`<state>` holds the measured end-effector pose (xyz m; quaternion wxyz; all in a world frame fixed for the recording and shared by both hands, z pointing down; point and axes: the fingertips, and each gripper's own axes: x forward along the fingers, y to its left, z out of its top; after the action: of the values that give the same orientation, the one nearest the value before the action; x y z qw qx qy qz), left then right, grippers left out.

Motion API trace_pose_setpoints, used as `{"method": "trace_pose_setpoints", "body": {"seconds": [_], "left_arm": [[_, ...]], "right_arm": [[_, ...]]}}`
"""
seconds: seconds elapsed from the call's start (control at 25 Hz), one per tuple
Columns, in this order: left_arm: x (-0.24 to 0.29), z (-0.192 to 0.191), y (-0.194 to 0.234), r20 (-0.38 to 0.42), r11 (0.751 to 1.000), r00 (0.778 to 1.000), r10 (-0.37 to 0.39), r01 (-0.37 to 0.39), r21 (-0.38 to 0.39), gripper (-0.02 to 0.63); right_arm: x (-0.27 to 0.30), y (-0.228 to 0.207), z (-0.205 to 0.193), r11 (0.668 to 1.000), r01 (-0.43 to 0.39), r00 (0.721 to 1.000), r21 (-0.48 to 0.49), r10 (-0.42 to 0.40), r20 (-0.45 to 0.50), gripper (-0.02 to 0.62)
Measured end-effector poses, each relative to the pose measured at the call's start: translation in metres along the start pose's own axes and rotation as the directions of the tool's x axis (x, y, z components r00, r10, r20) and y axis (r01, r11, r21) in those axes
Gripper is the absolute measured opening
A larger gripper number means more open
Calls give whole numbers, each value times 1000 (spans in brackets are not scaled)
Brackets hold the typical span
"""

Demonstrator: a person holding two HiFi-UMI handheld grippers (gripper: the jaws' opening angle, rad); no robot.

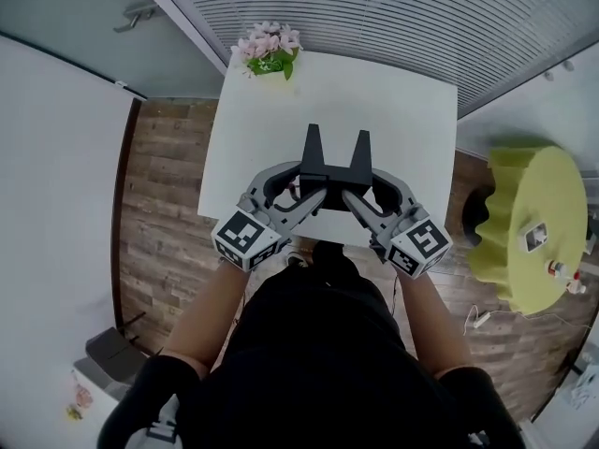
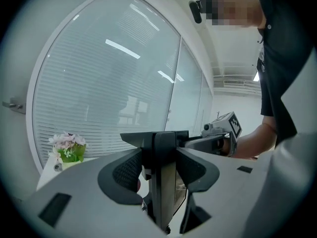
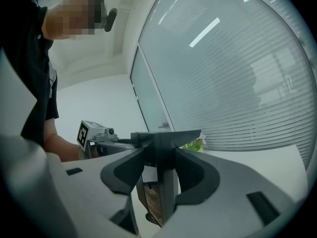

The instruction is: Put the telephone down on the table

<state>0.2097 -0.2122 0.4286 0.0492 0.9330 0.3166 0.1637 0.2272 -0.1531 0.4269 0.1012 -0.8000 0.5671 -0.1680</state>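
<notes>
The telephone (image 1: pixel 335 169) is a black piece with two prongs pointing away from me, held over the near half of the white table (image 1: pixel 262 129). My left gripper (image 1: pixel 314 195) is shut on its left side and my right gripper (image 1: pixel 361 200) is shut on its right side. In the left gripper view the pads (image 2: pixel 126 172) clamp the thin black slab of the telephone (image 2: pixel 163 182) edge-on, with the right gripper (image 2: pixel 220 133) behind it. The right gripper view shows the same clamp on the telephone (image 3: pixel 163 182). I cannot tell whether it touches the table.
A pot of pink flowers (image 1: pixel 270 50) stands at the table's far left corner. A yellow-green round stand (image 1: pixel 538 223) with small items is to the right. Wooden floor (image 1: pixel 164 223) lies left of the table, and glass walls with blinds (image 1: pixel 393 17) run behind it.
</notes>
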Motion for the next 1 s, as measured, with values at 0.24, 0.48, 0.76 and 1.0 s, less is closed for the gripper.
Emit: {"method": "trace_pose_setpoints", "body": {"seconds": [0.24,0.48,0.76,1.0], "left_arm": [[33,-23,19,-64,997,998,-25,21,-70,218],[58,-48,42,-108,989,992,-67,52,-136,218],[83,-78,69,-157,974,979,-130,97,-202,218],[102,-100,92,-188,957,968,-164,110,-267,218]], "right_arm": [[9,-39,-23,994,19,998,106,-14,-54,210],[23,-69,-47,980,67,993,185,-48,-105,210],[42,-99,-74,962,124,982,245,-83,-170,210],[59,-124,-93,947,148,970,284,-83,-228,212]]}}
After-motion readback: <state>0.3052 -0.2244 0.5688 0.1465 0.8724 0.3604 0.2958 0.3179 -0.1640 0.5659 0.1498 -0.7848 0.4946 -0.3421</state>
